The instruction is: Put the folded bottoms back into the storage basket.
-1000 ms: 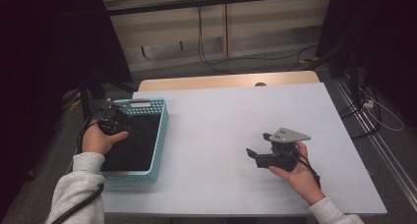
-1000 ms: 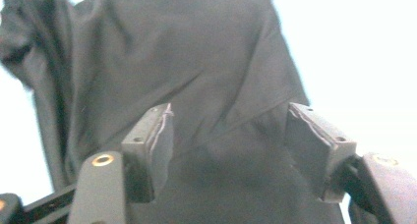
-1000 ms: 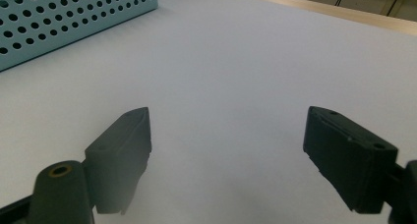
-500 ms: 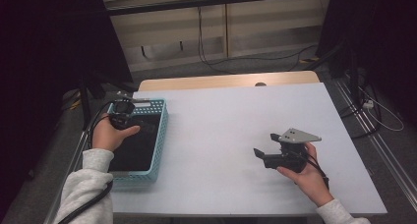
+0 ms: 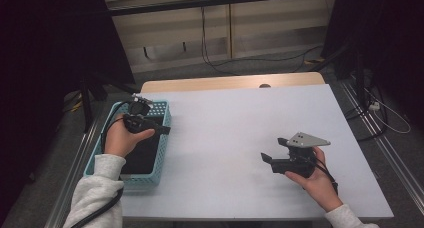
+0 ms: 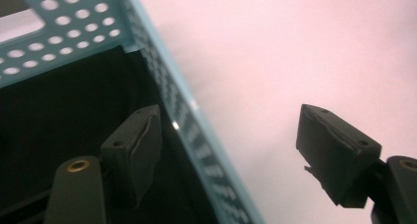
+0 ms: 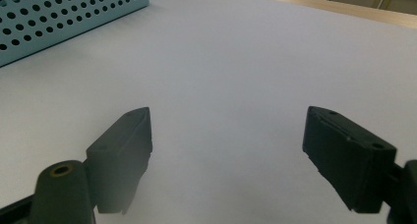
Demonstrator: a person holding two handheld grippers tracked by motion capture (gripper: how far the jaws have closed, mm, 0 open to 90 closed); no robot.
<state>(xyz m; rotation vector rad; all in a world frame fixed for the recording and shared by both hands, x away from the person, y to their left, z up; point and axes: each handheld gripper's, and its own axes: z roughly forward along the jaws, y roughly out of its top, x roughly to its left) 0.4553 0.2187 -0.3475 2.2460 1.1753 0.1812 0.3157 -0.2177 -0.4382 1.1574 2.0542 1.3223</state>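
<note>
My left gripper point(image 5: 158, 128) is held in the left hand over a teal perforated basket point(image 5: 163, 119) at the table's left edge. In the left gripper view, my left gripper point(image 6: 228, 115) is open and holds nothing. It straddles the basket's right wall point(image 6: 194, 130), one jaw over the dark inside point(image 6: 59, 116) and the other over the white table point(image 6: 275, 52). My right gripper point(image 5: 274, 151), with a grey plate on top, is held low over the table's near right part. In its own view the right gripper point(image 7: 226, 117) is open and holds nothing.
The basket point(image 7: 54, 15) lies to the far left in the right gripper view. Something flat and black point(image 5: 142, 155) covers its bottom. A wooden table edge point(image 5: 230, 82) runs behind the white top point(image 5: 235, 123). Cables lie on the floor beyond.
The left hand has carried its gripper to the right, from the basket's left side to over its right wall. The right gripper has drifted slightly right. Both stayed open.
</note>
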